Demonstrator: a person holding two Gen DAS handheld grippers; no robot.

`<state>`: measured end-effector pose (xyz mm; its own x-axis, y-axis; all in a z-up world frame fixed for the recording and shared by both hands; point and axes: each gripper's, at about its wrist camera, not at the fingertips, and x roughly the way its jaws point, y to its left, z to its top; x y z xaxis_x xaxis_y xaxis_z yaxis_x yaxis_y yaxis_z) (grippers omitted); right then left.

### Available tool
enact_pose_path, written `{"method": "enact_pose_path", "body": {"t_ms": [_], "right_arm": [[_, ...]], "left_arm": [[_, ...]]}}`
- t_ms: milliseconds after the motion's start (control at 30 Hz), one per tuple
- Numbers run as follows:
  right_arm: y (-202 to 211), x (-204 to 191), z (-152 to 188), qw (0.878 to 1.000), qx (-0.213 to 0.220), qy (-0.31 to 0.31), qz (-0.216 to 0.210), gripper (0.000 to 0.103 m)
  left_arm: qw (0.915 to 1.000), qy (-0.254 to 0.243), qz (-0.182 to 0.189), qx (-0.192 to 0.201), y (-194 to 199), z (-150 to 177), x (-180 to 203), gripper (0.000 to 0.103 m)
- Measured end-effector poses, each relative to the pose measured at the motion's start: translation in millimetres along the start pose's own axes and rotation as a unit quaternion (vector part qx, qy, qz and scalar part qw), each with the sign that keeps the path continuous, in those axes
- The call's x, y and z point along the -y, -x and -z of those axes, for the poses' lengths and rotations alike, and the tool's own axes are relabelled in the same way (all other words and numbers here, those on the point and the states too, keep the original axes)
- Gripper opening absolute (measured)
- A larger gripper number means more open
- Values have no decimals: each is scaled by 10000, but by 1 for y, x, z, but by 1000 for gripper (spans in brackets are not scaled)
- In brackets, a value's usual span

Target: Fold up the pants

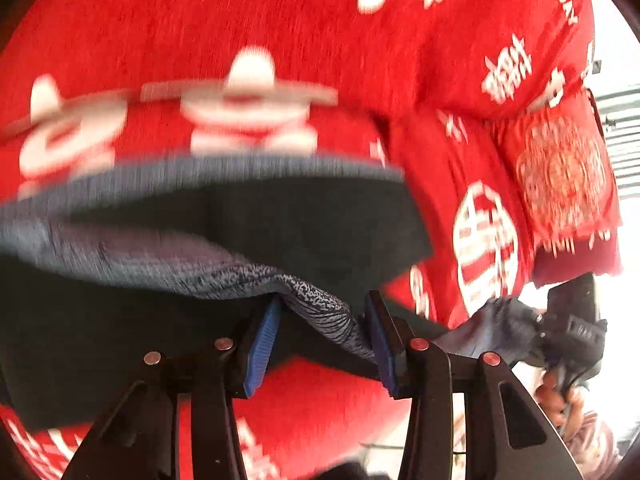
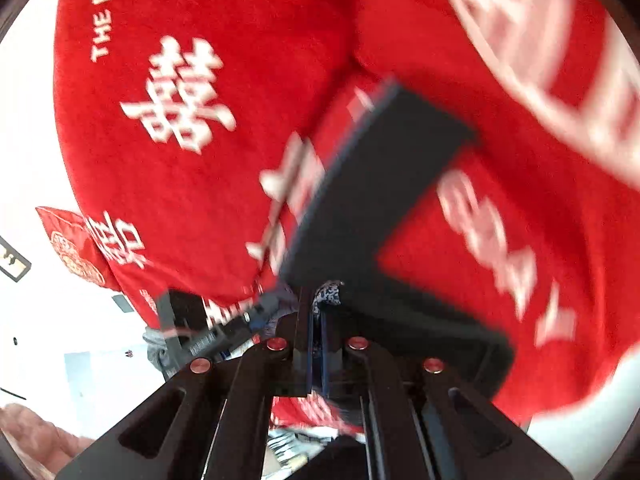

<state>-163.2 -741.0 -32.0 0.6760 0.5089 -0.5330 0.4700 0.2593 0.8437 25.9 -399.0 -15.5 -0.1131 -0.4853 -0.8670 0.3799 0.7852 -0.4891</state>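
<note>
- The dark pants (image 1: 248, 240) lie on the red bedspread (image 1: 240, 20).
- The left gripper (image 1: 324, 344) stands apart around the waistband, not pressing; the right gripper (image 2: 316, 344) is clamped on the waistband.
- Step in hand: seizing the waistband; next, the left should probably close before lifting.

Left gripper (image 1: 324, 340) points steeply down, jaws partly apart around the pants (image 1: 320, 300). Right gripper (image 2: 318, 336) is clamped on them.

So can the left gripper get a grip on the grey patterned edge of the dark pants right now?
Probably yes: the grey patterned edge already lies between the open left gripper's blue pads, nothing blocking.
</note>
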Motion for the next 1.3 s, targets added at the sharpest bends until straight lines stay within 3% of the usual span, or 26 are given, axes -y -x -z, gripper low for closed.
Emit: {"method": "enact_pose_path", "body": {"t_ms": [133, 200, 267, 300, 333, 400, 500, 567, 667, 767, 833, 1033, 1133, 1200, 1267, 1300], "right_arm": [[-22, -21, -75, 9994, 117, 30, 333, 7], [-34, -22, -98, 9965, -49, 117, 826, 9], [-44, -32, -109, 9890, -185, 532, 1367, 21], [-45, -42, -112, 9835, -135, 818, 1605, 44], [-42, -50, -112, 9788, 0, 1091, 1736, 73], [-29, -61, -114, 9752, 292, 1299, 1769, 81], [-11, -50, -103, 9758, 404, 1128, 1827, 81], [-7, -24, -85, 9794, 309, 746, 1850, 76], [-19, 35, -55, 9790, -100, -135, 2032, 61], [-38, 87, -40, 9792, -130, -1081, 1714, 48], [-46, 95, -44, 9803, -37, -1248, 1531, 8], [-31, 33, -70, 9946, 273, -114, 994, 7], [-48, 41, -72, 9864, -137, -34, 1637, 7], [-57, 66, -67, 9779, -421, -312, 2026, 7], [-57, 78, -64, 9758, -477, -585, 2051, 15], [-51, 78, -62, 9721, -379, -597, 2235, 33]], "left_arm": [[9982, 157, -317, 480, -8, -47, -2, 46], [9970, 171, -468, 599, -8, -63, -8, 46], [9955, 142, -605, 714, -8, -77, -9, 46], [9945, 127, -659, 802, -3, -81, -10, 46], [9938, 128, -678, 867, 2, -82, -11, 46], [9925, 160, -762, 942, 12, -82, -15, 58], [9912, 142, -939, 926, 21, -71, -22, 59], [9902, 160, -1110, 832, 23, -57, -27, 59], [9891, 297, -1301, 621, 17, -32, -39, 59], [9881, 551, -1391, 359, 2, -11, -53, 59], [9870, 620, -1460, 252, -3, -1, -57, 59], [9846, 536, -1642, 271, -5, 7, -58, 59], [9821, 637, -1764, 180, -12, 8, -63, 59], [9809, 710, -1802, 155, -13, 10, -65, 59], [9809, 682, -1811, 215, -7, 11, -63, 59], [9808, 643, -1826, 243, -3, 10, -62, 59]]}}
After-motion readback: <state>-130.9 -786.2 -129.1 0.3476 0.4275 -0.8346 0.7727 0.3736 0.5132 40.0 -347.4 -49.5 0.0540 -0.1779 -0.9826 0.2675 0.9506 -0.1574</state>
